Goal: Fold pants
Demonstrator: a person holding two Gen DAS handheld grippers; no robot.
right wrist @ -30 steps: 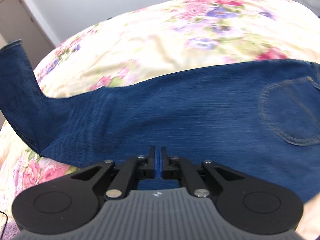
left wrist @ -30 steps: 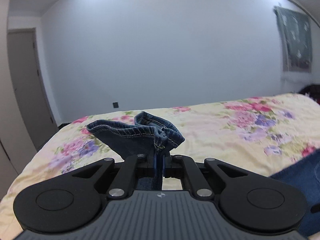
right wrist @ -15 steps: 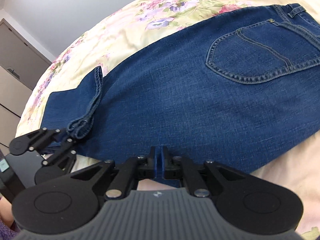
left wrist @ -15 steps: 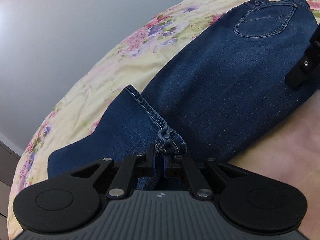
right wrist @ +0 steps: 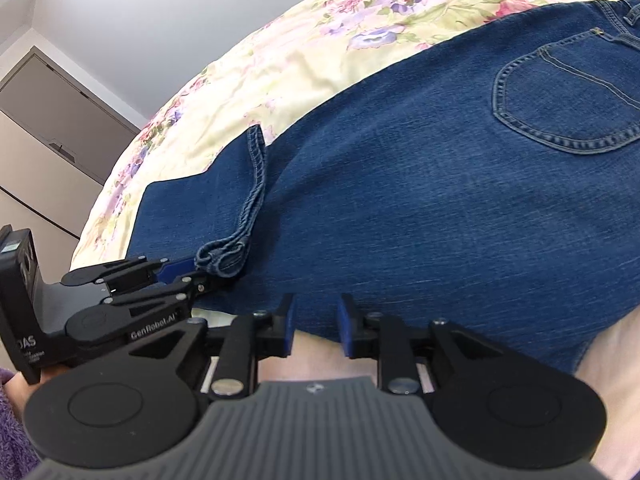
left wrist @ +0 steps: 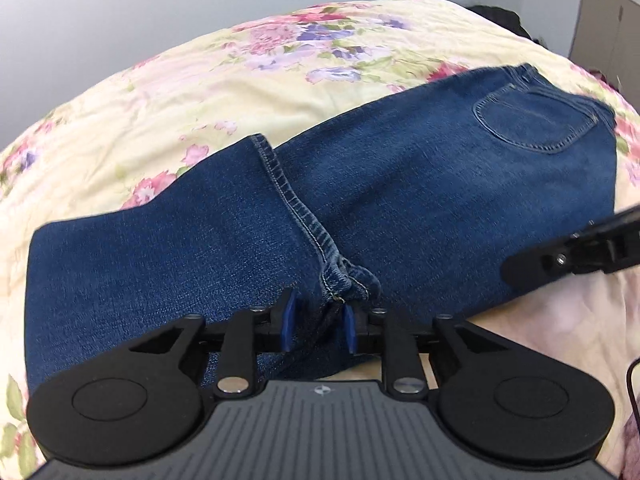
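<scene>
The pants [left wrist: 400,208] are dark blue jeans lying flat on the bed [left wrist: 200,92], folded once so the leg end lies back over the thigh. The stitched hem [left wrist: 296,200] runs diagonally across the denim, and its near end is bunched into a small ruffle. A back pocket [right wrist: 568,100] with lighter stitching faces up near the waistband at the far right.

The left gripper [left wrist: 318,322] has just been opening: its blue pads stand partly apart on either side of the bunched hem, no longer pinching it, though the cloth lies between them. The right gripper [right wrist: 314,330] has just been opening too, its jaws narrowly apart at the near folded edge of the jeans, with nothing pressed between the pads.

The bed has a pale yellow cover printed with pink and purple flowers. Behind it are a plain white wall [left wrist: 160,8] and a beige wardrobe [right wrist: 48,120].
</scene>
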